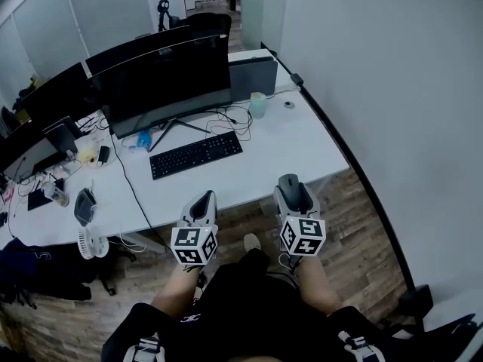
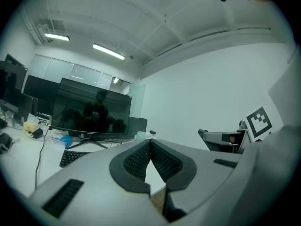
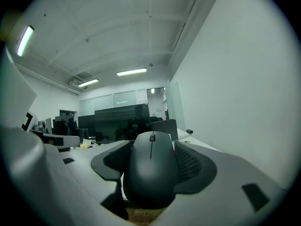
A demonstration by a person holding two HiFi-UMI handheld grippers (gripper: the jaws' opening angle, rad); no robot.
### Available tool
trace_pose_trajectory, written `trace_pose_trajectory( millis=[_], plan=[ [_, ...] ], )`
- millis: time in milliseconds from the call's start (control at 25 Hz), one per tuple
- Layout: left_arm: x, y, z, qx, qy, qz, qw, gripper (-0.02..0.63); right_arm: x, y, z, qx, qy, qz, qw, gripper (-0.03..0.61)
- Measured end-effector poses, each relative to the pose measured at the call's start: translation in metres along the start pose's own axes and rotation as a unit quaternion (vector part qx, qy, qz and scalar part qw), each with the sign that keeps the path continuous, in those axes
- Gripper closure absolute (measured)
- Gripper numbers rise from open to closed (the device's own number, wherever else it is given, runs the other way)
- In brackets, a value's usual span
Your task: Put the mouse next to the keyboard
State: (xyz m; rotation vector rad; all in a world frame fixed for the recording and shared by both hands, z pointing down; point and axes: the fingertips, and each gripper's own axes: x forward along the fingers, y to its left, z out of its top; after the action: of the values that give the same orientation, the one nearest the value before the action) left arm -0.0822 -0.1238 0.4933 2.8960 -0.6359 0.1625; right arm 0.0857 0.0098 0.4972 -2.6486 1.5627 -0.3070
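My right gripper (image 1: pixel 290 188) is shut on a dark grey mouse (image 1: pixel 290 186), held just off the near edge of the white desk (image 1: pixel 294 138). In the right gripper view the mouse (image 3: pixel 151 171) fills the space between the ribbed pads (image 3: pixel 189 163). The black keyboard (image 1: pixel 195 154) lies on the desk in front of a large monitor (image 1: pixel 162 78), left of and beyond the mouse. My left gripper (image 1: pixel 201 204) hovers beside the right one, shut and empty; its pads (image 2: pixel 137 159) meet at the tips in the left gripper view, where the keyboard (image 2: pixel 73 157) shows at far left.
A pale cup (image 1: pixel 258 105) and tangled cables (image 1: pixel 226 121) sit behind the keyboard. A small fan (image 1: pixel 92 241), a dark device (image 1: pixel 84 206) and clutter lie on the desk's left. A white wall (image 1: pixel 377 74) borders the desk on the right. Wood floor (image 1: pixel 355 232) lies below.
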Motion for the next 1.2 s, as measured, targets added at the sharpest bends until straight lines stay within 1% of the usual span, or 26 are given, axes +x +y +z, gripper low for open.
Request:
trace_pose_trajectory(
  millis=[120, 400, 600, 720, 920, 1000, 1200],
  plan=[
    [0.04, -0.001, 0.001, -0.011, -0.001, -0.004, 0.9999, 0.595, 0.026, -0.021, 0.001, -0.005, 0.009, 0.001, 1.0, 0.27],
    [0.139, 0.002, 0.014, -0.02, 0.002, -0.013, 0.9997, 0.597, 0.099, -0.069, 0.02, -0.013, 0.021, -0.002, 1.0, 0.27],
    [0.212, 0.011, 0.021, -0.024, 0.011, -0.007, 0.9996, 0.597, 0.168, -0.103, 0.033, -0.013, 0.029, 0.007, 0.999, 0.27],
    [0.247, 0.021, 0.028, -0.028, 0.011, 0.002, 0.9995, 0.597, 0.211, -0.114, 0.04, -0.017, 0.037, 0.018, 0.999, 0.27],
    [0.294, 0.049, 0.039, -0.025, 0.005, 0.037, 0.999, 0.597, 0.276, -0.124, 0.04, -0.025, 0.056, 0.042, 0.997, 0.27],
    [0.308, 0.055, 0.045, -0.024, 0.003, 0.042, 0.9988, 0.597, 0.296, -0.129, 0.038, -0.025, 0.064, 0.046, 0.997, 0.27],
    [0.32, 0.063, 0.058, -0.022, 0.004, 0.063, 0.9978, 0.597, 0.33, -0.131, 0.035, -0.019, 0.08, 0.065, 0.995, 0.27]
  ],
)
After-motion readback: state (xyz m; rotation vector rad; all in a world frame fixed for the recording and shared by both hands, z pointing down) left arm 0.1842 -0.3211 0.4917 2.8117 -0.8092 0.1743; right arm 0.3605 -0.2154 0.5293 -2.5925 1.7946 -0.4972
